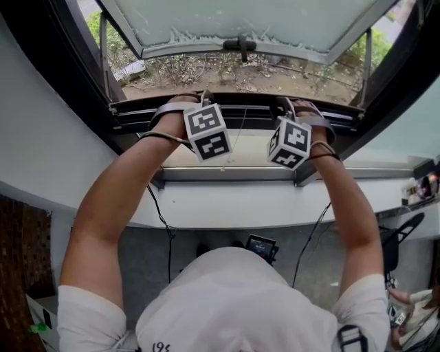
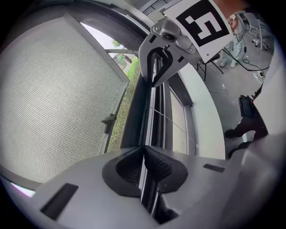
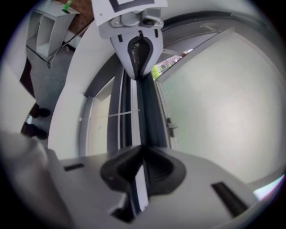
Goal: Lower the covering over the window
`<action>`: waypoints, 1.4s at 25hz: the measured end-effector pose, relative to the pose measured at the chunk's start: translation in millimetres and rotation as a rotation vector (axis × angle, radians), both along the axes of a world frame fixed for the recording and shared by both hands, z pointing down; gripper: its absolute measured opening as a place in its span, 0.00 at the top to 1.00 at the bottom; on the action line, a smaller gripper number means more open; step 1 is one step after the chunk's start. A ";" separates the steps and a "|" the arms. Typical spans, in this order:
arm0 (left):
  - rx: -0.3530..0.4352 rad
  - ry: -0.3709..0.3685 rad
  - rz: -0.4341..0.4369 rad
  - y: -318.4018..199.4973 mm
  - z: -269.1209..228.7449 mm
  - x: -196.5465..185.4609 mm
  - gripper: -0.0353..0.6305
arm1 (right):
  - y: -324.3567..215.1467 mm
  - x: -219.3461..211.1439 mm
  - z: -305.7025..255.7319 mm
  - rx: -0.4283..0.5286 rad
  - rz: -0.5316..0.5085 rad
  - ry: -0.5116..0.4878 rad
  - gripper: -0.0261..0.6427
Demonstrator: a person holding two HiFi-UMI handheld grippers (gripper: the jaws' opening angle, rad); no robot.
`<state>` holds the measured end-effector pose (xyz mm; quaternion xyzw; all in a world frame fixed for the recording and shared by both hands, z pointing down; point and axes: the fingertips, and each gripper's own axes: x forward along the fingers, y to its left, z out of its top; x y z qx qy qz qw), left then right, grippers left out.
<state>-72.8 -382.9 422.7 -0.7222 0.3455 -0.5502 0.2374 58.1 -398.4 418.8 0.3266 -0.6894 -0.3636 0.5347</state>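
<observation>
My head camera looks steeply down from above onto the rail. The camera on my left claw sits close behind its jaws and sights along that rail toward my right claw, whose camera looks back; all three views share it

1. Pull bar runs left to right along the window frame's near edge.
2. Left gripper is clamped on the bar's left part and right gripper on its right part, near each other.
3. Sill lies before the bar. The open sash lies behind it, with the handle mid-edge.
</observation>
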 end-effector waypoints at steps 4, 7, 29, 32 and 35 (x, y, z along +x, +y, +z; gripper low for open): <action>-0.002 0.002 0.002 -0.4 -0.1 0.0 0.90 | -0.5 1.4 0.5 -0.020 -0.007 0.110 0.91; -0.003 0.003 0.001 -0.1 0.7 -0.3 0.90 | -0.1 0.3 2.3 -0.028 0.006 0.192 0.91; -0.180 0.022 0.004 10.7 51.6 2.1 0.89 | 12.6 1.6 54.0 -0.283 0.022 0.203 0.89; -0.198 0.024 0.004 10.9 52.9 1.2 0.89 | 13.0 0.3 55.6 -0.309 0.020 0.200 0.89; -0.214 0.027 0.004 13.2 55.9 1.3 0.88 | 13.9 -0.2 57.0 -0.328 0.014 0.191 0.90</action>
